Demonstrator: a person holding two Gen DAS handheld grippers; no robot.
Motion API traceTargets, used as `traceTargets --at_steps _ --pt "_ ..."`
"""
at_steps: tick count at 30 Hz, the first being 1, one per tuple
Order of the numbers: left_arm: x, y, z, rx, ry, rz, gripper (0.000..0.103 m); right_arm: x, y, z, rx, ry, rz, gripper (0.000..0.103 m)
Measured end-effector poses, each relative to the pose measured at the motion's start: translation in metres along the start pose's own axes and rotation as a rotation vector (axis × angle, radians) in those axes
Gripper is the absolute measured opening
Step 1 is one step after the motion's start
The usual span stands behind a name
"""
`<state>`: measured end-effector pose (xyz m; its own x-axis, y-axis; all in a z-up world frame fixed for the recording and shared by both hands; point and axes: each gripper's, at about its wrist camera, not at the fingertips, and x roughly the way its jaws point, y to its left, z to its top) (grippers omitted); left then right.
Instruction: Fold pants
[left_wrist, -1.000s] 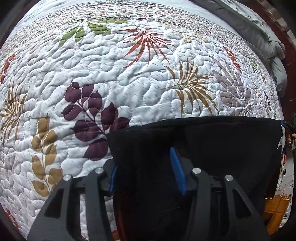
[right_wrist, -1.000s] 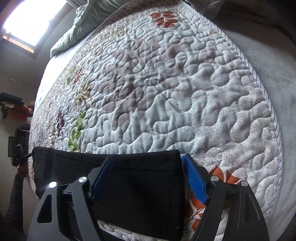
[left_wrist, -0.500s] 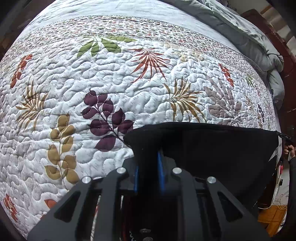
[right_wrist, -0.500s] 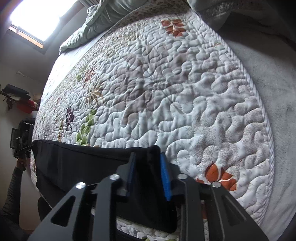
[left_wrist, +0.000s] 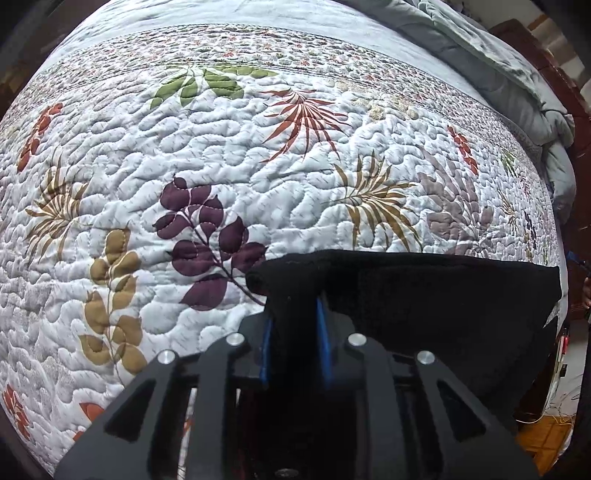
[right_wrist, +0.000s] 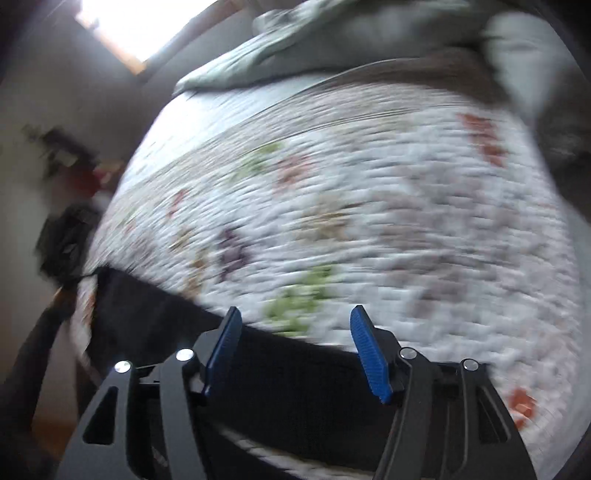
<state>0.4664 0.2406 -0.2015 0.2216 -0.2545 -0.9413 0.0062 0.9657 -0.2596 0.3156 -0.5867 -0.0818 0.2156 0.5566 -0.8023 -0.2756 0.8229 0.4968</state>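
The black pants (left_wrist: 424, 295) lie along the near edge of the quilted bed. My left gripper (left_wrist: 293, 314) is shut on the pants' left corner, the cloth bunched between its blue pads. In the right wrist view, which is motion-blurred, the pants (right_wrist: 155, 325) run as a black band under my right gripper (right_wrist: 295, 325). Its blue fingers (right_wrist: 369, 354) stand wide apart and hold nothing.
A white quilt (left_wrist: 258, 166) with leaf prints covers the bed. A grey-green duvet (left_wrist: 517, 66) is piled at the head of the bed. A dark wooden bed frame (left_wrist: 576, 155) shows at the right. A bright window (right_wrist: 140, 22) is at upper left.
Both grippers shut on the pants' edge half a second ago. Now the right gripper has opened, let go of the cloth and is swinging fast. The left gripper stays shut.
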Motion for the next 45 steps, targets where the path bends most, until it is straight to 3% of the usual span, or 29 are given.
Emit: traceTargets --at_steps 3,5,9,13,16,19,21,24,27,36,45 --pt "0.005 0.01 -0.003 -0.014 -0.001 -0.032 0.024 0.084 0.093 0.037 -0.225 0.213 0.079 0.078" --pt "0.007 0.014 -0.005 -0.023 0.002 -0.042 0.048 0.143 0.144 0.058 -0.316 0.327 0.124 0.081" --pt "0.01 0.013 -0.009 0.012 -0.005 -0.078 0.063 0.233 0.2 0.083 -0.415 0.481 0.145 0.081" --pt "0.014 0.01 -0.005 0.037 -0.006 -0.104 0.063 0.282 0.207 0.088 -0.442 0.593 0.109 0.082" --pt "0.016 0.015 -0.003 0.038 -0.001 -0.113 0.04 0.278 0.206 0.088 -0.441 0.618 0.128 0.078" --pt "0.014 0.026 -0.001 0.018 0.01 -0.148 0.031 0.269 0.196 0.083 -0.432 0.655 0.129 0.055" --pt "0.013 0.027 -0.001 0.024 0.013 -0.151 0.027 0.268 0.188 0.082 -0.412 0.666 0.117 0.031" --pt "0.01 0.019 -0.001 0.045 0.009 -0.142 0.016 0.262 0.185 0.079 -0.42 0.67 0.089 0.011" --pt "-0.003 0.015 -0.004 0.056 -0.024 -0.147 0.014 0.252 0.194 0.077 -0.43 0.642 0.079 0.006" --pt "-0.075 -0.007 -0.025 0.096 -0.149 -0.17 0.014 0.179 0.237 0.067 -0.494 0.53 0.002 0.006" --pt "-0.159 -0.038 -0.096 0.182 -0.29 -0.187 0.014 0.102 0.3 -0.005 -0.574 0.395 -0.13 0.006"
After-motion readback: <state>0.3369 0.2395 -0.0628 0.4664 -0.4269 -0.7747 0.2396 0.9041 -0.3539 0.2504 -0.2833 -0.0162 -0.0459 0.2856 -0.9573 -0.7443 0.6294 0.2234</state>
